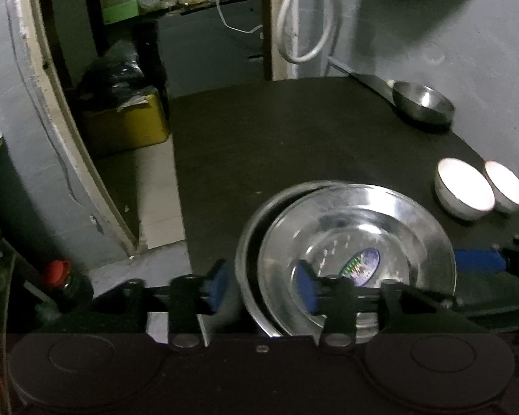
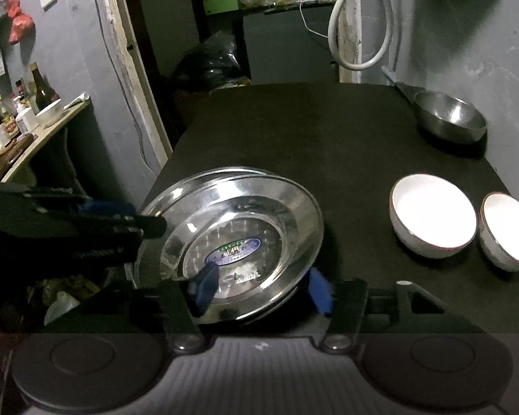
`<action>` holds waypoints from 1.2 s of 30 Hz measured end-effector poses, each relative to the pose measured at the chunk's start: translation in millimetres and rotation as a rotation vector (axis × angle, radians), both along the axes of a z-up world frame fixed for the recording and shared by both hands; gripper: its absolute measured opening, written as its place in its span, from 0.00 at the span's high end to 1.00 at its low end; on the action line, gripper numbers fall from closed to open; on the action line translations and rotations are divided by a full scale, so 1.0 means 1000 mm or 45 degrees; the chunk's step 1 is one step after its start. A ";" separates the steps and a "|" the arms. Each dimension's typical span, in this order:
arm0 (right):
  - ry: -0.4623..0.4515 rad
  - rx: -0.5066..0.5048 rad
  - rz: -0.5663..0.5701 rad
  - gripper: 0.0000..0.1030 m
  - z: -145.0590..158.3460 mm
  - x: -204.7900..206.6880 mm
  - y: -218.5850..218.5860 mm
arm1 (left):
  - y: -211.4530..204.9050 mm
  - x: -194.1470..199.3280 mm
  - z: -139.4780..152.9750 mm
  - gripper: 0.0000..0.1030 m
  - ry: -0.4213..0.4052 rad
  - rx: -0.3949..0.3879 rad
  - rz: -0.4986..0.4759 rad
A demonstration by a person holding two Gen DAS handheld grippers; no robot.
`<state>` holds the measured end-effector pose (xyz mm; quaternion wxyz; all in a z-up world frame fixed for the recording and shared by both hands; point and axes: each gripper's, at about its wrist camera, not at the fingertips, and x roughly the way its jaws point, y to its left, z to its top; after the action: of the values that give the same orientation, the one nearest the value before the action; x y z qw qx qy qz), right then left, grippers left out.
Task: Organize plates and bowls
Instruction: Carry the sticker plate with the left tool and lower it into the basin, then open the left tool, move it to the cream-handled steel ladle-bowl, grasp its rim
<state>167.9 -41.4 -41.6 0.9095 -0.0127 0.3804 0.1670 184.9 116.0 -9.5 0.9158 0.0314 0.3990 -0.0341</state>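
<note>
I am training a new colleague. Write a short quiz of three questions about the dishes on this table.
1. How many white bowls stand on the table?
2. True or false: the steel plates are stacked exactly centred.
3. Which dish sits farthest from the cameras: (a) a white bowl, (b) the steel bowl, (c) the plates?

Key:
1. Two, side by side, to the right of the plates.
2. False; the upper plate lies offset on the lower one.
3. (b), at the far right corner.
</note>
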 end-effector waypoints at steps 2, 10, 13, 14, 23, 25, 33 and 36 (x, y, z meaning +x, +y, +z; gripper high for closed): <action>-0.010 0.003 -0.006 0.24 -0.001 -0.001 0.000 | 0.004 -0.001 0.003 0.31 -0.015 -0.004 0.017; -0.030 0.023 0.019 0.05 -0.007 0.002 0.012 | 0.019 -0.003 0.014 0.09 -0.055 -0.019 0.114; -0.036 0.022 0.027 0.04 -0.010 0.001 0.013 | 0.021 -0.001 0.016 0.06 -0.059 -0.011 0.123; -0.037 0.029 0.027 0.03 -0.010 0.000 0.011 | 0.021 0.000 0.017 0.05 -0.064 -0.017 0.124; -0.157 0.058 -0.118 0.00 0.014 0.001 -0.046 | -0.006 0.031 0.018 0.01 -0.080 -0.101 0.091; -0.183 0.056 -0.173 0.00 0.021 0.008 -0.066 | -0.018 0.043 0.019 0.01 -0.085 -0.116 0.068; -0.244 0.044 -0.276 0.00 0.030 0.060 -0.128 | -0.075 0.114 0.030 0.01 -0.113 -0.215 -0.012; -0.243 0.074 -0.298 0.00 0.030 0.088 -0.148 | -0.098 0.146 0.032 0.01 -0.120 -0.257 -0.026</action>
<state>256.0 -189.0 -11.7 0.9548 0.0421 0.2860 0.0689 330.5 18.2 23.0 0.9316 -0.0552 0.3498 -0.0819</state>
